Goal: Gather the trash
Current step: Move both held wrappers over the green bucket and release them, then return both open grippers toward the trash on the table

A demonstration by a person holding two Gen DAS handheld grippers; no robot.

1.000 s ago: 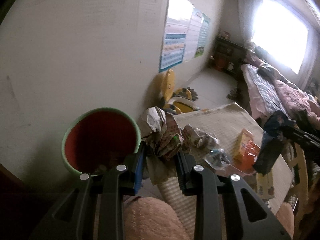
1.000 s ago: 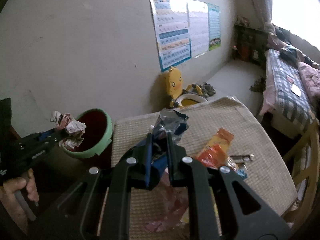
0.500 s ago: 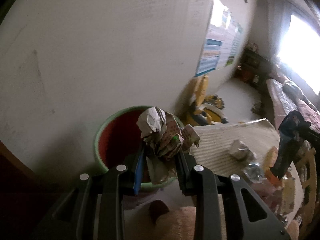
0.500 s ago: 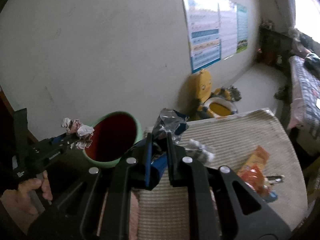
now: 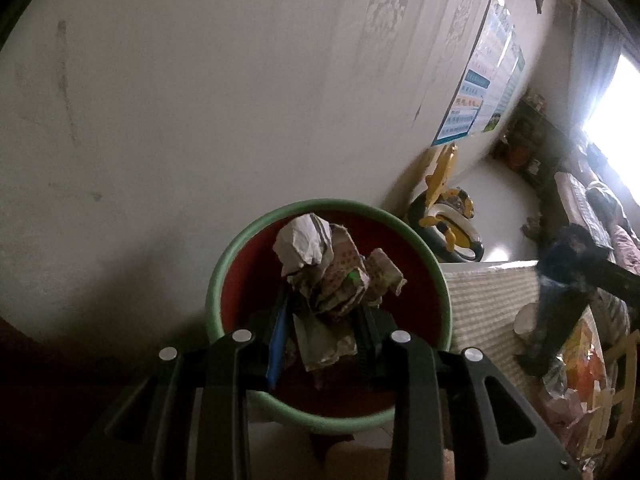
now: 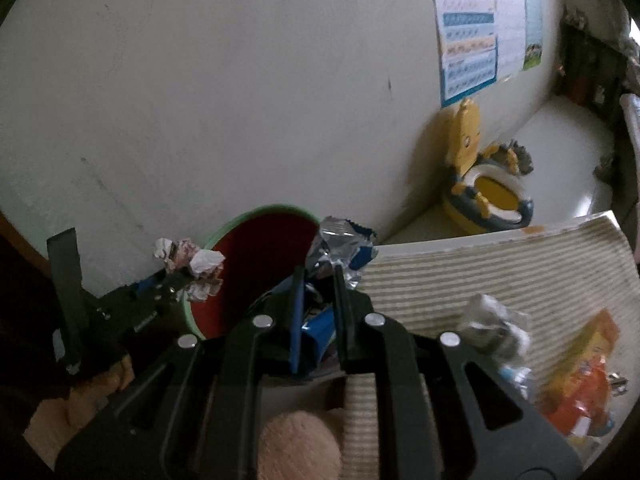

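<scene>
My left gripper (image 5: 324, 300) is shut on a wad of crumpled paper (image 5: 332, 272) and holds it right over the mouth of the red bin with a green rim (image 5: 224, 264). In the right wrist view the same wad (image 6: 192, 268) sits at the bin's left rim (image 6: 256, 212). My right gripper (image 6: 318, 280) is shut on a silver and blue foil wrapper (image 6: 344, 246), just right of the bin, at the table's left edge. The right gripper also shows in the left wrist view (image 5: 560, 292).
The striped table mat (image 6: 500, 272) holds a crumpled clear wrapper (image 6: 496, 328) and an orange snack packet (image 6: 580, 380). A yellow child's potty (image 6: 484, 184) stands on the floor by the wall. A bed (image 5: 592, 208) lies at the far right.
Both grippers have swung left toward the bin. The left one now holds its paper wad over the bin's opening; the right one has carried the foil wrapper up beside the bin.
</scene>
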